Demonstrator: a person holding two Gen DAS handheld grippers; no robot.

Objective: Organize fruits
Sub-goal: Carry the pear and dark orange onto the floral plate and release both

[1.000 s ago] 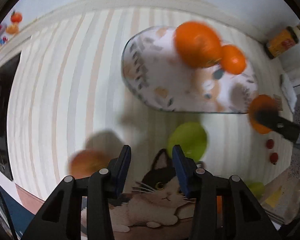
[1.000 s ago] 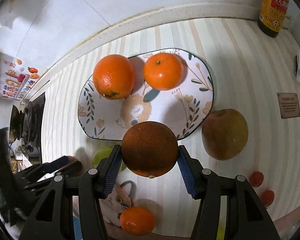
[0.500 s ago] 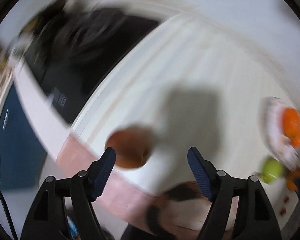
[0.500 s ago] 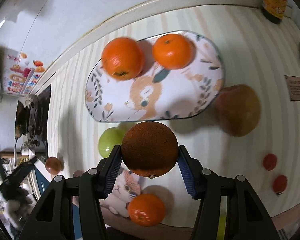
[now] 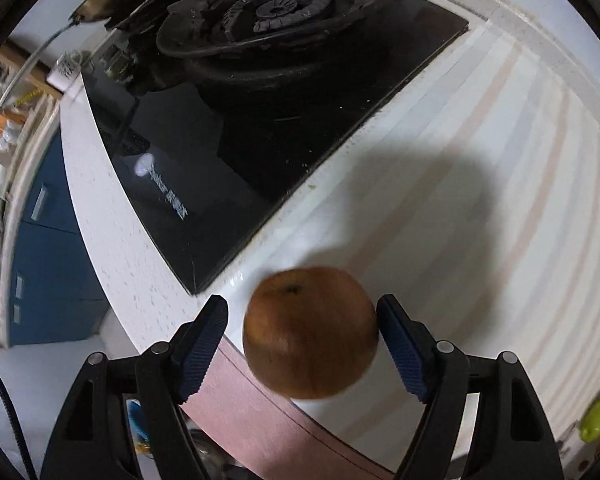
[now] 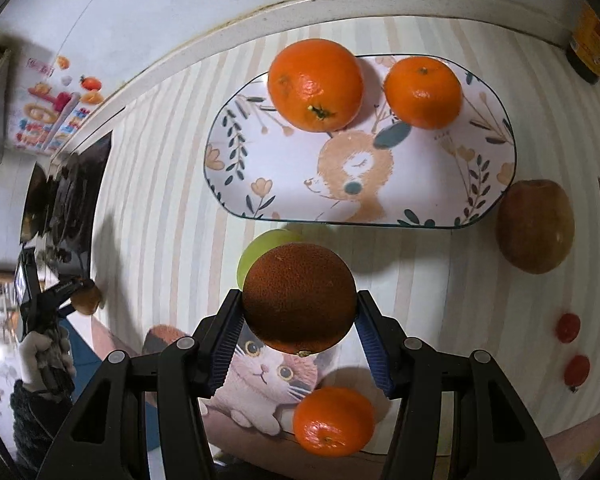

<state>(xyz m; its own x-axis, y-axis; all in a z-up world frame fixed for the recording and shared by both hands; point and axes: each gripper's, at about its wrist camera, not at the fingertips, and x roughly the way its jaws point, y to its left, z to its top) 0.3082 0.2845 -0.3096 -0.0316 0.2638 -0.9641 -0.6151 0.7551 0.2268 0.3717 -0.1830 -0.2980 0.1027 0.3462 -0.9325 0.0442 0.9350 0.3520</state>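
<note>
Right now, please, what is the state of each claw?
Left claw: open around the brownish fruit, not yet gripping it.
Right claw: closed on the dark orange.

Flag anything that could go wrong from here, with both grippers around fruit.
The brown fruit sits near the counter edge; the left gripper is open, so a nudge could roll it off. The right gripper holds a dark orange above the green fruit; lowering blindly could hit it or the plate rim.

Orange fruit (image 6: 315, 85), floral deer-print plate (image 6: 236, 184), striped mat (image 6: 160, 208)
</note>
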